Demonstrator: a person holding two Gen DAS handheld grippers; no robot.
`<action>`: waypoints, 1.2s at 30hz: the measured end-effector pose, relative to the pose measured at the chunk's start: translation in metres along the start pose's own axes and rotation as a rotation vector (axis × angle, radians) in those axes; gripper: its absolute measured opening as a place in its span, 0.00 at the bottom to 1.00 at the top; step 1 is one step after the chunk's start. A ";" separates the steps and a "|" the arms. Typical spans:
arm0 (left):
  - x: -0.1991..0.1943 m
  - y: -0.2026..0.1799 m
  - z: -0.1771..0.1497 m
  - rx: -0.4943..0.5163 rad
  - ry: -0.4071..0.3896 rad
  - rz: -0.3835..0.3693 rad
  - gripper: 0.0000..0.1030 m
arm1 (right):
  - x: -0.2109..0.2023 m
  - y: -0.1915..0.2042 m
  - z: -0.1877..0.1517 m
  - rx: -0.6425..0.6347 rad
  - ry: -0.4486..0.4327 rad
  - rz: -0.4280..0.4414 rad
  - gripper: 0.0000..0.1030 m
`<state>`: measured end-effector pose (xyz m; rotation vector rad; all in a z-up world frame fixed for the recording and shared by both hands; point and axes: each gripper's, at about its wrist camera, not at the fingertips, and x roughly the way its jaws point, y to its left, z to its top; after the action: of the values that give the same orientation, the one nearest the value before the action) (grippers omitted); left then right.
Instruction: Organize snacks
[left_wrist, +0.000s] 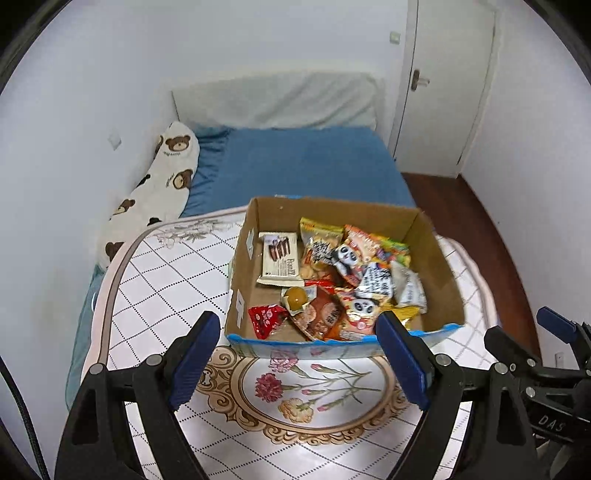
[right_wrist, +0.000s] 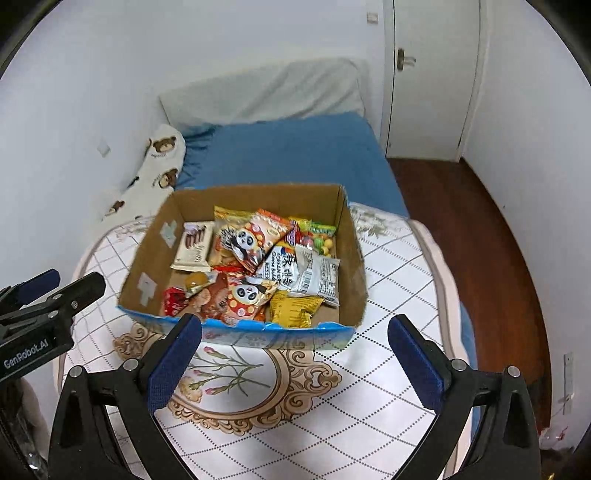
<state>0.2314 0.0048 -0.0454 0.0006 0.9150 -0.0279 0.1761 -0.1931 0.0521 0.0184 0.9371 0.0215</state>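
a small white-walled bedroom, with a bed in a blue sheet against the far wall, a bear-print pillow along its left side and a white door at the back right above dark wooden floor. nearer to me is a round table under a floral, diamond-checked cloth. a shallow cardboard box sits on that cloth, its near edge trimmed blue, and the snacks lie piled inside it: a white wafer packet flat by the left wall, panda-printed packets heaped in the middle, a grey and white packet toward the right, a yellow packet at the near right, and a small red packet in the near left corner. the left gripper hangs over the cloth just short of the box, its blue-padded fingers spread wide with nothing between them. the right gripper hangs beside it, also spread wide and empty. neither touches the box.
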 end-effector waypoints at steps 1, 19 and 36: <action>-0.008 0.000 -0.002 -0.002 -0.009 -0.006 0.84 | -0.013 0.000 -0.003 -0.002 -0.017 -0.001 1.00; -0.104 0.008 -0.040 -0.006 -0.108 -0.011 0.84 | -0.133 0.016 -0.035 -0.021 -0.176 -0.008 1.00; -0.081 0.011 -0.037 -0.015 -0.135 0.013 0.99 | -0.106 0.015 -0.029 0.010 -0.174 -0.050 1.00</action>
<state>0.1532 0.0180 -0.0037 -0.0087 0.7805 -0.0088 0.0894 -0.1810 0.1207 0.0055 0.7630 -0.0307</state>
